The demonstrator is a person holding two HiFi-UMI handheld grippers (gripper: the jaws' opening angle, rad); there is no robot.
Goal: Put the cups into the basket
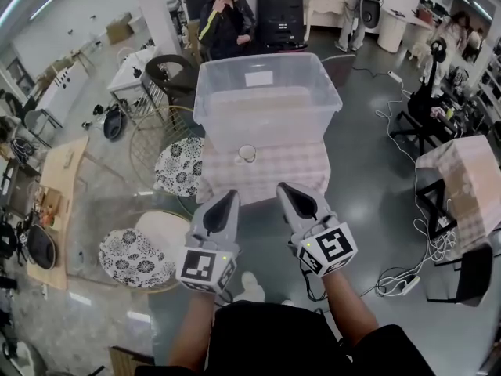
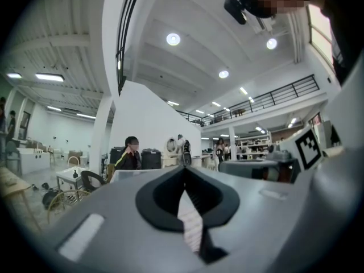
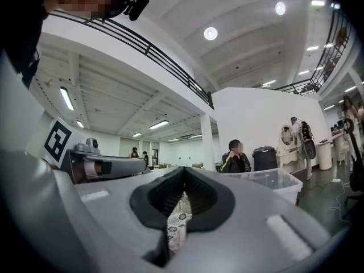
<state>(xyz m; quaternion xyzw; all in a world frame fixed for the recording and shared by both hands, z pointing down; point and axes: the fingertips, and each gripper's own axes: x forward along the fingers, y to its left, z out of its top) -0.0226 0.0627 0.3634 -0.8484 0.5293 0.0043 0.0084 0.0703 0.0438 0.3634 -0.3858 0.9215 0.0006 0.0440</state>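
So the worktop [image 1: 266, 175] is a small one under a pink-and-white checked cloth. Most of it is taken up by the big clear plastic tub [image 1: 266, 124], which I'd guess is the "basket" here. It's lidless and pushed to the far edge, which makes sense: that leaves a strip of cloth along the near edge to work on, and cups can just drop in from above. I can't make out any cup inside it.

Both tools are held level side by side just off the near edge, pointing at the tub, so this looks like the approach and not a grab. The left gripper [image 1: 232, 194] has its jaws clenched tip to tip with nothing in them. Same for the right gripper [image 1: 285, 186]: jaws pressed together and empty. One of them will need to spread before it can pick anything up.

The small clear cup [image 1: 247, 153] stands upright on that free strip, just in front of the tub's near wall and a bit left of centre. It's closer to the left tool's line, I'd say.
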